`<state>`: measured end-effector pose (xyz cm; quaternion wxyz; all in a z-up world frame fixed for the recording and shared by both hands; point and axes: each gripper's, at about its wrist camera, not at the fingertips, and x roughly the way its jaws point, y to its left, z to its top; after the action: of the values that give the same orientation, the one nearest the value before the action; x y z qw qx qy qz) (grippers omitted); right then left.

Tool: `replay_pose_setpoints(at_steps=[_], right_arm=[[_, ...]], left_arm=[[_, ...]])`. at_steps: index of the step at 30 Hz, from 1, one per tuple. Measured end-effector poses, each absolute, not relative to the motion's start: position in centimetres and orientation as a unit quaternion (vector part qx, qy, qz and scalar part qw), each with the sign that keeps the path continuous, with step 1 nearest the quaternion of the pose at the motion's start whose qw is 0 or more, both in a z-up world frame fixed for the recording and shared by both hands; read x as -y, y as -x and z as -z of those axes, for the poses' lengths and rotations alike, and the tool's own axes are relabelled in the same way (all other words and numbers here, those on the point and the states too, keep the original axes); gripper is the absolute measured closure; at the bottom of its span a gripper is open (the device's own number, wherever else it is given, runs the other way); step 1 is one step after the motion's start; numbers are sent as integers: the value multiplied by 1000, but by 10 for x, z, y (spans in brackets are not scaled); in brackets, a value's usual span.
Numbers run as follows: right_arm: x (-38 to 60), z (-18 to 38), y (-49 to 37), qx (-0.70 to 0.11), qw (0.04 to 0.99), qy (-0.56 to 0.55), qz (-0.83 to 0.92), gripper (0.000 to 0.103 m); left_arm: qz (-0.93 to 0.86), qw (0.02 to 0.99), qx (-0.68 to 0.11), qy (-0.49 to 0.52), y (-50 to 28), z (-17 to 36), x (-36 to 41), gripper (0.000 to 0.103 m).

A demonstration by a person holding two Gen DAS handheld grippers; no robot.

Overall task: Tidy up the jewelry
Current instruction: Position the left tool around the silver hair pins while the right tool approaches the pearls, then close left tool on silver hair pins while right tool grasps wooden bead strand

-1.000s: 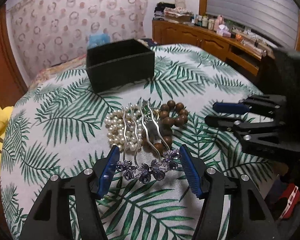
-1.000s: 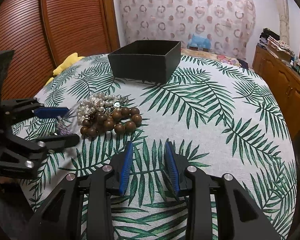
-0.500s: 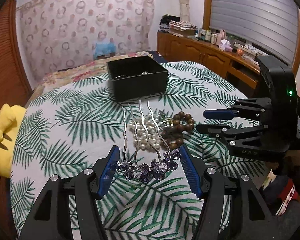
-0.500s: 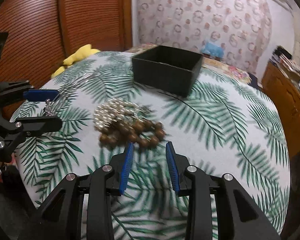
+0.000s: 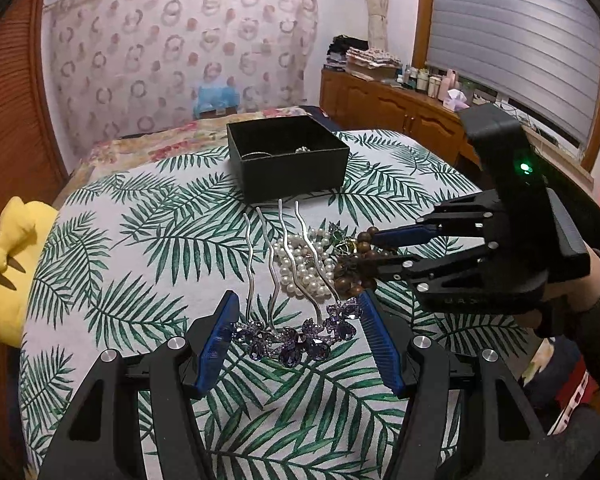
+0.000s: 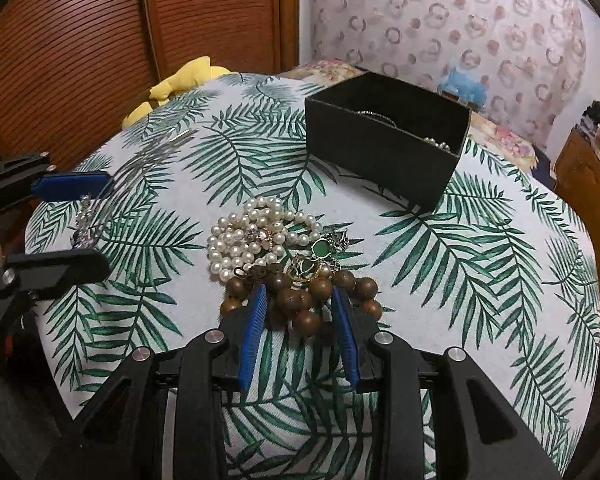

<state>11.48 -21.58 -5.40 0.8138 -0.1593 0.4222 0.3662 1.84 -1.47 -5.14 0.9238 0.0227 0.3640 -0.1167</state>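
A round surface (image 5: 112,248) under a palm-leaf cloth carries everything, and the black box (image 5: 288,160) stands open at its far side with a few pieces already lying inside. Nearer, in the middle, sits the loose heap: a pearl strand (image 6: 248,232) toward the left, a wooden bead bracelet (image 6: 300,300) at its near edge, and small green-stoned pieces (image 6: 320,256) between them. The left gripper (image 5: 296,336) has its fingers clenched on the purple jewelled head of a hair comb (image 5: 292,280), whose long prongs point away toward the box, so carrying it straight ahead and releasing looks like its next move. The right gripper (image 6: 300,316) is plainly the nearer to the heap; its fingers stand released, straddling several wooden beads that lie between them, not visibly pinched.
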Motion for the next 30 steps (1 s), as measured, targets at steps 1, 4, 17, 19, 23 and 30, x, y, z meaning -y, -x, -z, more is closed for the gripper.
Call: replay_pose_setpoints(at_steps=[1, 4, 17, 19, 23, 30], right_arm=[[217, 55, -117, -428, 811, 150, -370, 67], [221, 56, -121, -439, 806, 130, -376, 67], [234, 25, -103, -387, 833, 129, -373, 88], [241, 10, -101, -371, 841, 123, -373, 88], [250, -13, -102, -344, 856, 110, -370, 88], [256, -43, -112, -305, 872, 102, -369, 88]], left_arm=[[117, 924, -364, -23, -18, 52, 15, 44], [118, 923, -365, -21, -17, 53, 16, 44], [115, 927, -357, -14, -20, 50, 11, 44], [113, 928, -354, -15, -22, 47, 10, 44], [113, 930, -348, -15, -26, 42, 9, 44], [123, 932, -340, -18, -45, 36, 10, 44]])
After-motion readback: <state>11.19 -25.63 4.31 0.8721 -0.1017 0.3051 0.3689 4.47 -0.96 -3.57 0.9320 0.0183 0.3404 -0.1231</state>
